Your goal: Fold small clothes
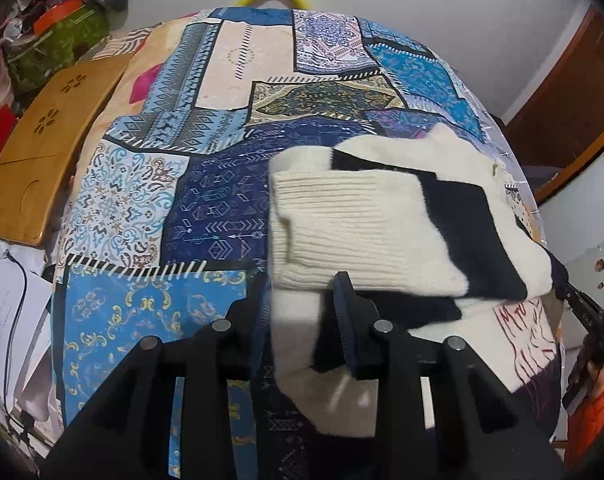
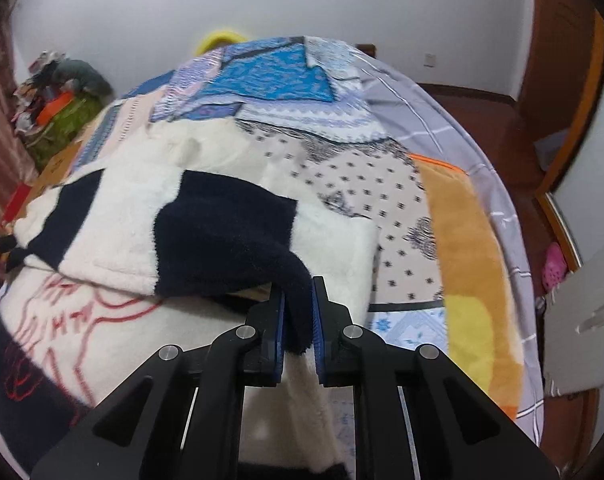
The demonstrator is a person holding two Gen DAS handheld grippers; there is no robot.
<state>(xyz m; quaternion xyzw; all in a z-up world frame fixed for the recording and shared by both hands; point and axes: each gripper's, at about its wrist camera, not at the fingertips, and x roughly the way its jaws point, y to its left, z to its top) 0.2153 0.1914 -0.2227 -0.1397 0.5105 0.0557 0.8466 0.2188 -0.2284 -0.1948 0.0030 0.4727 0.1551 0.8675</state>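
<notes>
Sweater: cream and navy knit, centre-right of frame, on quilt.
Handling: soft, light, floppy; likely sags when lifted.
Right gripper: pinching a navy fold.
Left gripper: partly spread around sweater edge; grip unclear.
Hold: edges, cuffs.

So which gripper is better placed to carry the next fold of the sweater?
Right. The right gripper is shut on the sweater's navy edge, while the left gripper merely straddles cream fabric.
</notes>
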